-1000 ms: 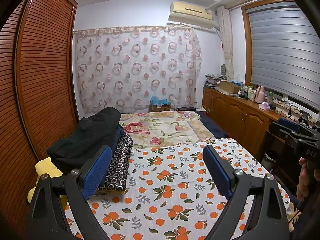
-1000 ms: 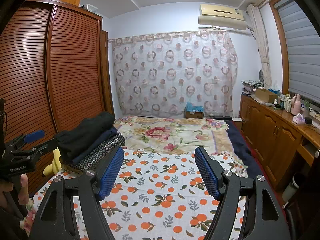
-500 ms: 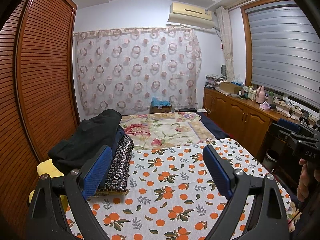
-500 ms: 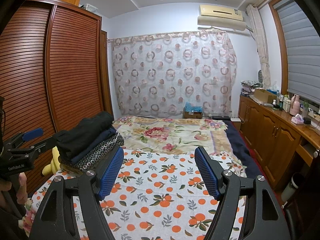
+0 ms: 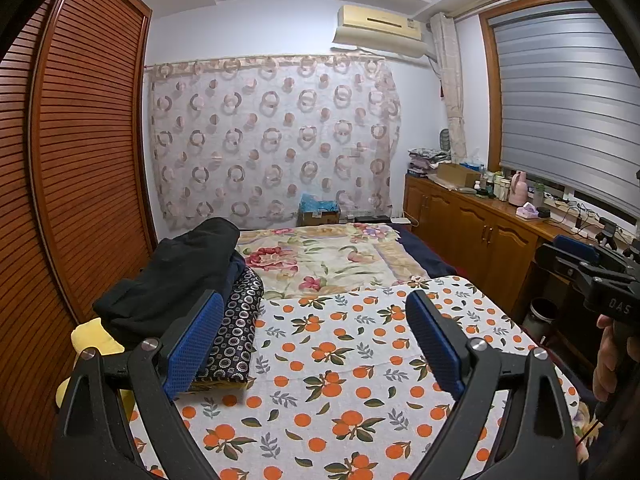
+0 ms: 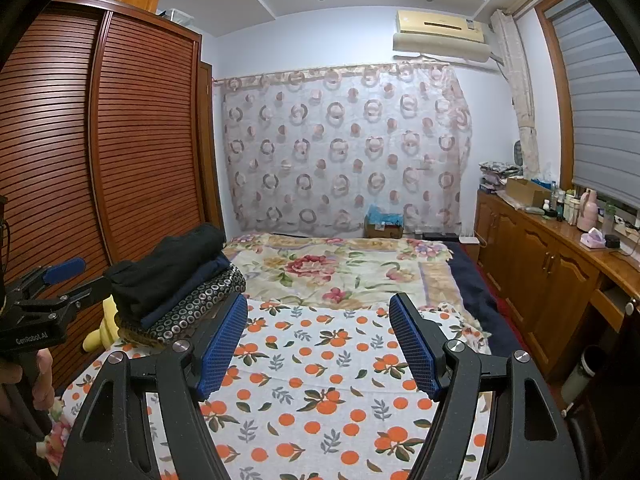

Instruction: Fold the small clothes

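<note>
Bedroom scene seen from two handheld tongs; the left gripper (image 5: 314, 338) hovers over an orange-print sheet (image 5: 340, 364) on the bed, its blue pads spread wide with nothing between them; the right gripper (image 6: 318, 344) hovers likewise, open and empty, over the same sheet; a stack of folded clothes (image 5: 188, 280), black on top and a dark circle-patterned piece beneath, sits just left of the left gripper's left pad; beyond both tongs lies a floral blanket (image 5: 320, 256).
</note>
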A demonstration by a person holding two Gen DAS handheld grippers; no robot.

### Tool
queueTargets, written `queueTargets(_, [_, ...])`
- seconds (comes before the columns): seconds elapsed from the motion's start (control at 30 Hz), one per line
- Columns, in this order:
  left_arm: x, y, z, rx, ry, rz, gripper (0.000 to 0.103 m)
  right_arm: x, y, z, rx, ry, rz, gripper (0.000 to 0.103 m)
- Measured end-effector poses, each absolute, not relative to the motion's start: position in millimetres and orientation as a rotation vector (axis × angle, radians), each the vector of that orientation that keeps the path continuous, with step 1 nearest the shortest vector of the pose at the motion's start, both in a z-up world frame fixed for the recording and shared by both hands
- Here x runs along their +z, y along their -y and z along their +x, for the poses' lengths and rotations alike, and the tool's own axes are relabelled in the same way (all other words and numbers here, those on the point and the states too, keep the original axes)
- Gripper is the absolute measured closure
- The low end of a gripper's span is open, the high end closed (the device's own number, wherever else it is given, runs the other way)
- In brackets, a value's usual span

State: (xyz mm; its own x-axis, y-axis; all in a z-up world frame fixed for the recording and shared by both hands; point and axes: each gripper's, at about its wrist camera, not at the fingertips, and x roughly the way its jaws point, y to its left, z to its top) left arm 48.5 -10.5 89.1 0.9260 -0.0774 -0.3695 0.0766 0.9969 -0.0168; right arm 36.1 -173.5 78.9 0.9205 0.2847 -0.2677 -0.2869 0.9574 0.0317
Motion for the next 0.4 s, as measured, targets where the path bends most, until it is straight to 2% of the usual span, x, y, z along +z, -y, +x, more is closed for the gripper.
queueTargets(0.4, [88.4, 11.2, 48.3, -0.078, -0.378, -0.002, 0.010, 78.2, 175.1, 35.7, 0.295, -0.274, -0.009, 0.028])
